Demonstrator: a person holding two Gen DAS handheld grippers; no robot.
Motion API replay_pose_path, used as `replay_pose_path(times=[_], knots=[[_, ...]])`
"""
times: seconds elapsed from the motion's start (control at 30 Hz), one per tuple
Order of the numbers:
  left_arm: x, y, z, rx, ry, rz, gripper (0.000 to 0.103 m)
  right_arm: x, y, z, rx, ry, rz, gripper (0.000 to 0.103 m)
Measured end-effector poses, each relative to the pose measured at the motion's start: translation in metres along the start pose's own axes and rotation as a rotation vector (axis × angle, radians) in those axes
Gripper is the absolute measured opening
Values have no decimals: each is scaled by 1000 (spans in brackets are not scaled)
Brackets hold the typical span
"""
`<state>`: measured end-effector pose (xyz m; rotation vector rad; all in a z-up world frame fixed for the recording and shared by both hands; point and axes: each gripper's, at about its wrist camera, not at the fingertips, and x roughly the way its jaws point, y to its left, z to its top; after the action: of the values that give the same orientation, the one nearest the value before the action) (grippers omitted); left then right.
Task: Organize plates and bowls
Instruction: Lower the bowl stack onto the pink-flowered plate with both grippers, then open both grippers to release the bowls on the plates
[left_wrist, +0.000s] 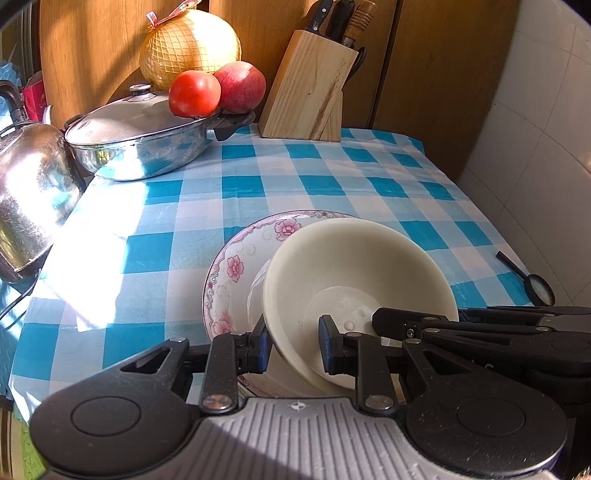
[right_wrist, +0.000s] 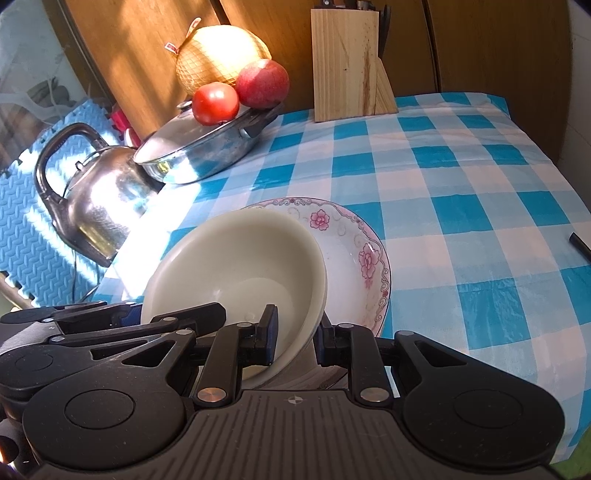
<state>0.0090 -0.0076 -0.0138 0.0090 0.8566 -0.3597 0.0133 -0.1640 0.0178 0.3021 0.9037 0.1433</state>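
Two grippers meet on one cream bowl (left_wrist: 354, 280), low in the centre of both views. The left gripper (left_wrist: 293, 345) has one finger outside the bowl's near-left wall and one inside, and its pads (left_wrist: 327, 345) sit a little apart from the rim, so whether it is clamped or loose cannot be told. The right gripper (right_wrist: 295, 338) pinches the bowl's (right_wrist: 240, 269) near-right rim, one finger inside and one outside, grasping it. The bowl is tilted and sits in a flowered plate (left_wrist: 236, 269), which lies on the blue-checked cloth (left_wrist: 332, 177).

In the left view, upper left of the frame, a lidded pan (left_wrist: 140, 144) holds a tomato (left_wrist: 194, 93) and an apple (left_wrist: 240, 86), with a netted pomelo (left_wrist: 190, 46) behind. A kettle (left_wrist: 29, 203) stands at the left edge, a knife block (left_wrist: 308, 92) at top centre, and a black spoon (left_wrist: 532, 280) lies at the right edge of the cloth.
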Motion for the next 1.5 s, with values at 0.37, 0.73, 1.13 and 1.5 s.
replay_pose_path(times=[0.37,0.73,1.13,1.5], knots=[[1,5,2,3,-21,27,26,-3,-2,5,-8,-56,-38,40],[-48,10,-12,14,-154,45,48,-63,10,-27,-9,-276,-66,48],[-64,10,-54,46,-127,39,59,-72,26,-76,-33,-229,-113,53],[-53,5,-79,66,-41,27,62,-65,19,-98,19,-151,-143,58]])
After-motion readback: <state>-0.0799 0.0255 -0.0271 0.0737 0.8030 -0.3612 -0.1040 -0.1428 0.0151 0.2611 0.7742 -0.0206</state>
